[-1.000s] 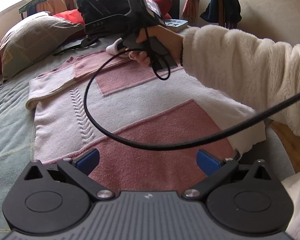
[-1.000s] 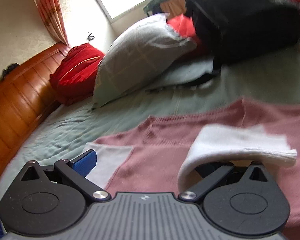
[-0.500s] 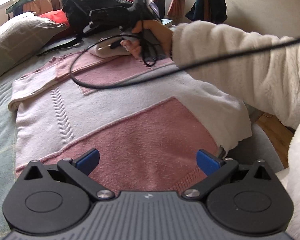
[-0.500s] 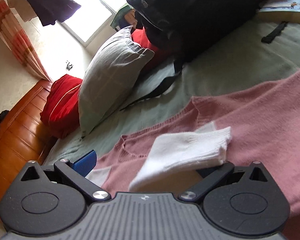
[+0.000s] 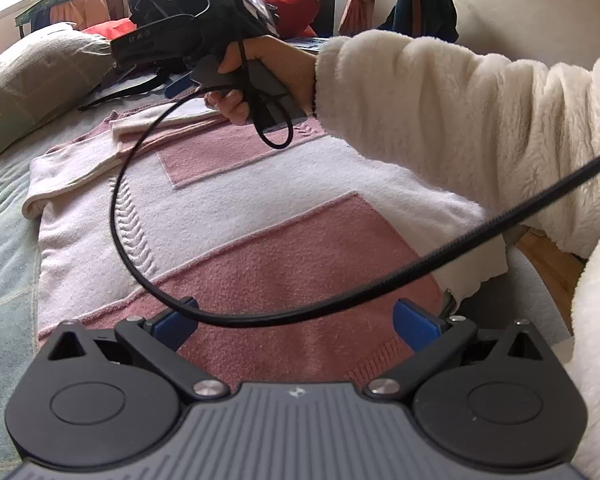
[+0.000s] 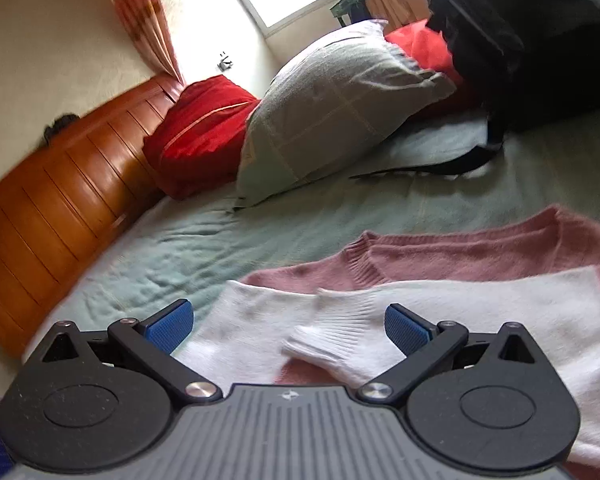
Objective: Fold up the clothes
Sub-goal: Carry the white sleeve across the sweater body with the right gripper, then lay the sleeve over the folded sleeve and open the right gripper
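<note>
A pink and white knit sweater lies flat on the bed, its hem toward my left gripper. That gripper hovers open just above the pink hem band with nothing between its pads. In the right wrist view the sweater's neckline faces the pillows. A white sleeve lies folded across the chest, and its ribbed cuff rests loose between the pads of my open right gripper. In the left wrist view a hand in a fluffy white sleeve holds the right gripper above the sweater's far end.
A black cable loops over the sweater. A grey pillow, a red cushion and a black backpack sit at the head of the bed by the wooden headboard. Green bedcover lies left; floor shows right.
The white cuff that hung over my right gripper's right finger now lies flat on the sweater's chest. The right gripper has dropped lower and turned; the left gripper has barely moved.
</note>
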Demonstrator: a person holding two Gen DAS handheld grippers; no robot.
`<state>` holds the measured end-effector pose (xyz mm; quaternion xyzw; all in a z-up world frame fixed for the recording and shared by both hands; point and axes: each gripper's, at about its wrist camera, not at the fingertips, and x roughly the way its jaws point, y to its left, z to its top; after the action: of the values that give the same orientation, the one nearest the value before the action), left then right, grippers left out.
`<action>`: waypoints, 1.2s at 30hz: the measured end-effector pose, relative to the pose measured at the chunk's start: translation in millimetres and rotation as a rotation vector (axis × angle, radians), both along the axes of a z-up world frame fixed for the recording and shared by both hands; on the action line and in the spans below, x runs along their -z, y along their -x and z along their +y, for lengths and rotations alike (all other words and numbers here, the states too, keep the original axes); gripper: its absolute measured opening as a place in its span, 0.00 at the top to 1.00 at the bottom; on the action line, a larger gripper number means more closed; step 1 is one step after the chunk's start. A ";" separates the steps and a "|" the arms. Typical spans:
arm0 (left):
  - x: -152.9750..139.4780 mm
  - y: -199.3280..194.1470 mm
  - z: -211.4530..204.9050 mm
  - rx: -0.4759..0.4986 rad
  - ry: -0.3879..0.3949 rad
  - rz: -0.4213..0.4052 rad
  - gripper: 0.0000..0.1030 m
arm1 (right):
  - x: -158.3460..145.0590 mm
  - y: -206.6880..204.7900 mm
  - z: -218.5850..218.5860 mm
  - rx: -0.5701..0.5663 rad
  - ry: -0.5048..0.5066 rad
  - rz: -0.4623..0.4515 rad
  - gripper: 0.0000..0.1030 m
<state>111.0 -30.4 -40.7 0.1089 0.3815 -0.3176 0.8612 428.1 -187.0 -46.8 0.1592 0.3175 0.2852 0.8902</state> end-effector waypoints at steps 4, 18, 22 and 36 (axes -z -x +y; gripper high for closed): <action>-0.2 0.6 0.5 0.007 0.005 -0.001 0.01 | -6.8 9.4 6.9 0.029 0.223 -0.056 0.02; 3.0 -0.7 -1.9 0.007 -0.001 0.008 0.01 | 23.4 37.9 73.9 -0.130 0.793 -0.254 0.83; 3.9 -0.9 -3.1 0.008 -0.003 0.011 0.01 | 15.0 50.8 76.9 -0.136 0.795 -0.301 0.85; -4.4 8.2 -15.2 0.066 -0.005 0.012 0.01 | -12.3 67.9 12.3 -0.101 0.684 -0.247 0.58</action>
<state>102.8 -45.6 -36.3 0.1217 0.3838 -0.3457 0.8475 360.2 -174.8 -34.5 -0.1990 0.2921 0.2230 0.9085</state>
